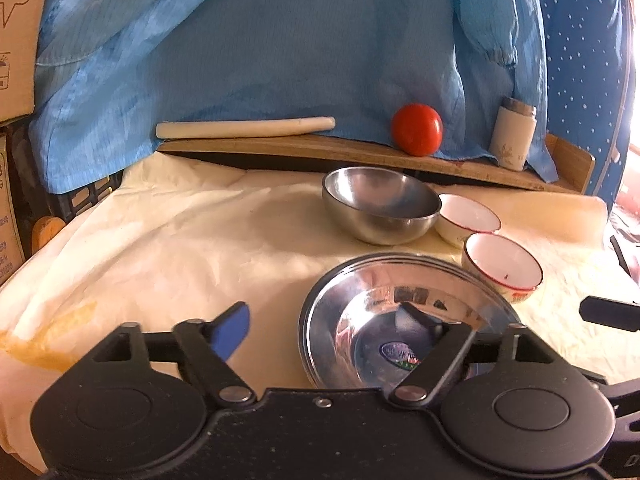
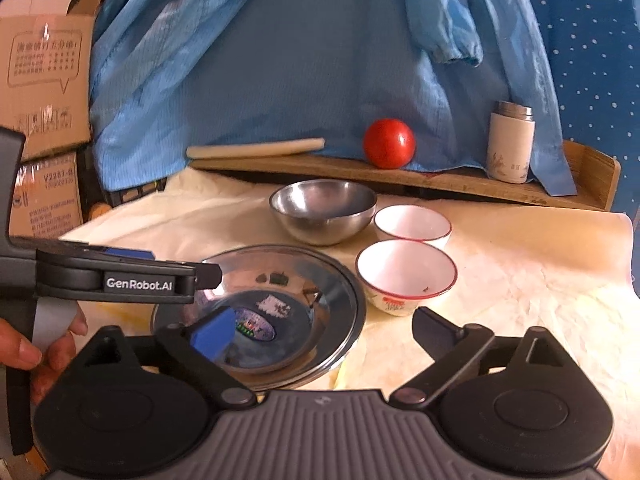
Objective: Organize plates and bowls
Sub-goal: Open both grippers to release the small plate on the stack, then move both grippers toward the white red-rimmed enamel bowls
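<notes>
Fingers (image 2: pixel 214 334) spread over an empty steel plate (image 2: pixel 344 300).

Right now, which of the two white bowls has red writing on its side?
The nearer white bowl, beside the steel plate. The farther white bowl, next to the steel bowl, shows no writing.

Two white bowls (image 2: pixel 406 270) (image 2: pixel 413 224), one steel bowl (image 2: pixel 323 210), one steel plate (image 2: pixel 280 312), one tomato (image 2: pixel 389 143), one rolling pin (image 2: pixel 256 148), one flask (image 2: pixel 511 142).

Makeshift home workspace: stacked cardboard boxes (image 2: pixel 44 92), draped blue garment (image 2: pixel 280 72), cloth-covered table (image 2: pixel 520 264).
</notes>
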Demonstrator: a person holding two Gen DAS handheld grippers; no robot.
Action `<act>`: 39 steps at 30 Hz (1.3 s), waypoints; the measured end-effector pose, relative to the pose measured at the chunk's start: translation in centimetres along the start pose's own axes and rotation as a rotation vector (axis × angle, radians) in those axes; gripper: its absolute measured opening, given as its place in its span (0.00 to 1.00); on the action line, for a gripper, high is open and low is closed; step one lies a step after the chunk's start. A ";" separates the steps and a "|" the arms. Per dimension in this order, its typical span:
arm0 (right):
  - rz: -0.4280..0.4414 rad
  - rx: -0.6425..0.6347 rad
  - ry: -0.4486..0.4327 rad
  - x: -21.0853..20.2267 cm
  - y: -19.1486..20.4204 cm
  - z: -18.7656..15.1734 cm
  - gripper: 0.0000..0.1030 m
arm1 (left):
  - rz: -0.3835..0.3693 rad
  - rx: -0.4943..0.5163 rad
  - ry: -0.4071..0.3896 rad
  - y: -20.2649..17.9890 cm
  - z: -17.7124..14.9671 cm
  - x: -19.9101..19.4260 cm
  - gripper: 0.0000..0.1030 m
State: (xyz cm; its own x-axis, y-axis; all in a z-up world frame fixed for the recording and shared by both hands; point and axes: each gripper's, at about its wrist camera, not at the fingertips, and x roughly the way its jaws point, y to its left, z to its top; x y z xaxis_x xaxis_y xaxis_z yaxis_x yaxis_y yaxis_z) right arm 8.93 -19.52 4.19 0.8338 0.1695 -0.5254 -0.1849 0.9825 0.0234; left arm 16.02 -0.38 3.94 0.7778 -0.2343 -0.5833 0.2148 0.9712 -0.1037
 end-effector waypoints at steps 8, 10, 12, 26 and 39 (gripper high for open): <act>0.012 0.091 -0.039 -0.3 -2.5 0.0 0.99 | -0.050 -0.033 -0.017 -0.1 0.8 0.4 0.94; 0.007 0.111 -0.047 -0.3 -3.2 -0.1 0.99 | -0.065 -0.040 -0.023 -0.3 1.0 0.5 0.95; -0.002 0.134 -0.058 -0.4 -3.9 -0.1 0.99 | -0.084 -0.040 -0.029 -0.6 1.3 0.7 0.96; -0.084 0.274 -0.099 0.5 -9.4 -0.4 1.00 | -0.167 0.045 -0.019 -5.6 4.6 4.4 0.99; -0.117 0.331 -0.105 2.7 -12.4 -1.1 0.99 | -0.204 0.111 0.041 -9.0 5.9 8.5 0.99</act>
State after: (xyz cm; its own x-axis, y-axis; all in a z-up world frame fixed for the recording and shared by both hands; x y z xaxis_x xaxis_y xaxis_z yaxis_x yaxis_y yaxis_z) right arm 12.93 -31.29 1.56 0.8916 0.0450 -0.4506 0.0783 0.9647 0.2513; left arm 24.20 -11.41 4.70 0.6873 -0.4209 -0.5921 0.4306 0.8924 -0.1346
